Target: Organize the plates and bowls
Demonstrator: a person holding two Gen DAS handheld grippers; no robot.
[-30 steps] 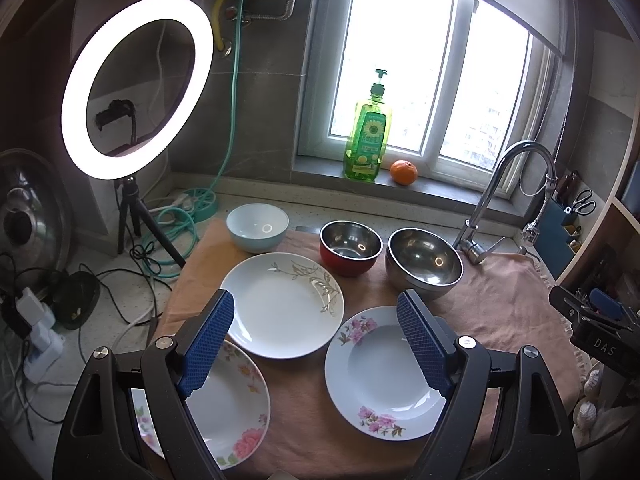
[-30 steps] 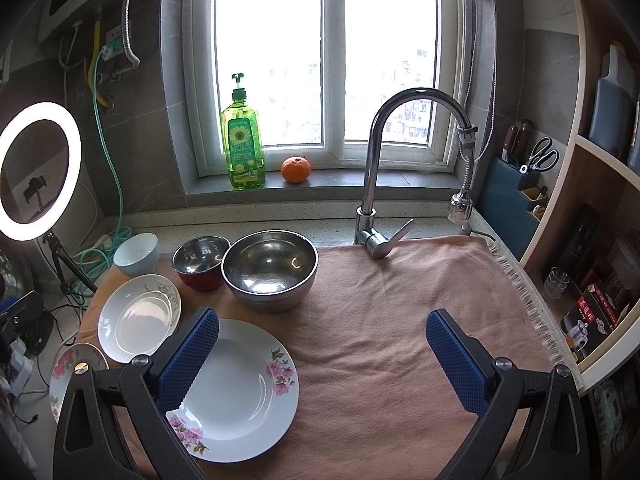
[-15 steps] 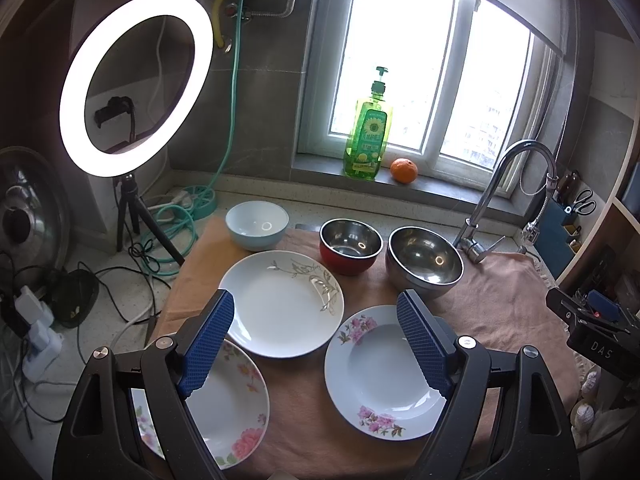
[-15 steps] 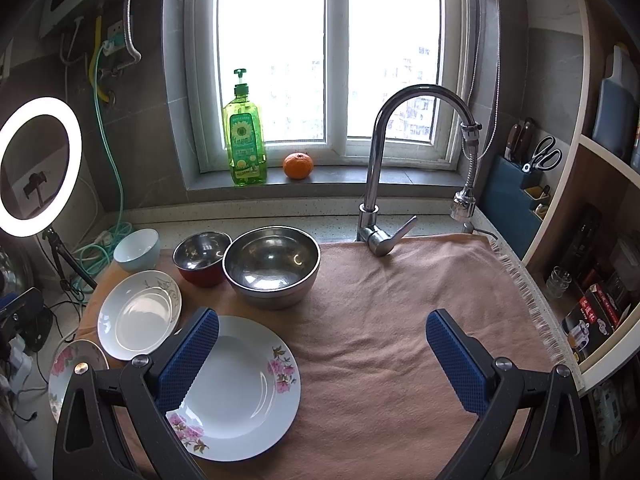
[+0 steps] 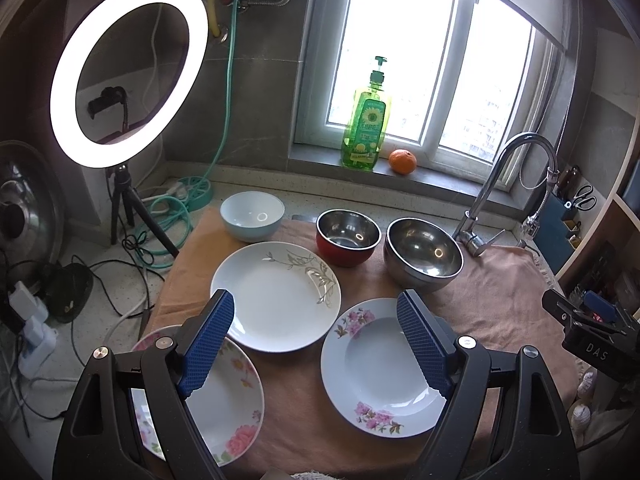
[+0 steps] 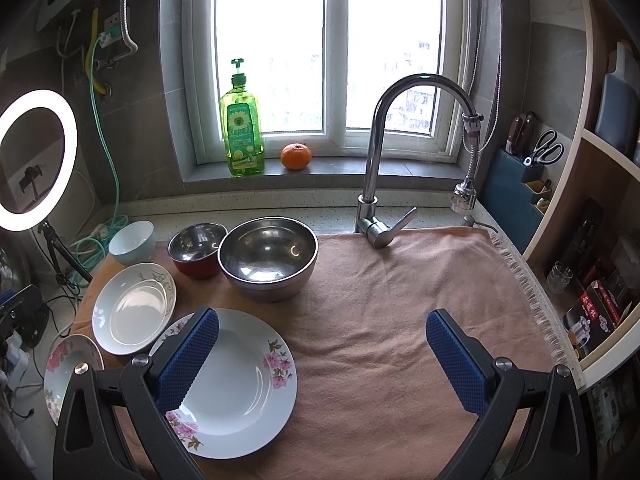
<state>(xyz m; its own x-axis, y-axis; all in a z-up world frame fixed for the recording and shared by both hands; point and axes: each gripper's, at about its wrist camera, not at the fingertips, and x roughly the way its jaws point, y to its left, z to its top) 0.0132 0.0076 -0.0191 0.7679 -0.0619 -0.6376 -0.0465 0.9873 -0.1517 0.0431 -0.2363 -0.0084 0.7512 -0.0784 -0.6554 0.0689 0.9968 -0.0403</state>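
The left gripper [image 5: 316, 336] hangs above the surface with its jaws spread wide and nothing between the blue pads. Seen through the gap, the leaf-patterned plate [image 5: 276, 294] lies just ahead of them. The left pad overlaps the rim of the rose plate [image 5: 226, 396], which sits low at the left and partly off the cloth's edge. The right pad overlaps the rim of the pink-flowered deep plate [image 5: 380, 364]. None of the three is touched.

The right gripper [image 6: 320, 352] is likewise released and empty. Its left pad hangs over the near-left rim of the pink-flowered deep plate [image 6: 236, 384]; its right pad is over bare peach cloth [image 6: 400, 292], well apart from any dish.

Beyond the plates stand three bowls in a row toward the window. The pale blue bowl [image 5: 252, 216] is at the left. The red-sided steel bowl [image 5: 347, 237] is in the middle. The large steel bowl [image 5: 423, 254] is at the right, just beside the red one. All stand upright and are empty.

Further out, the tap [image 6: 384, 160] rises at the cloth's far edge. A green soap bottle [image 6: 241, 128] and an orange [image 6: 296, 156] stand on the window sill. A lit ring light [image 5: 128, 68] stands on its tripod to the left.
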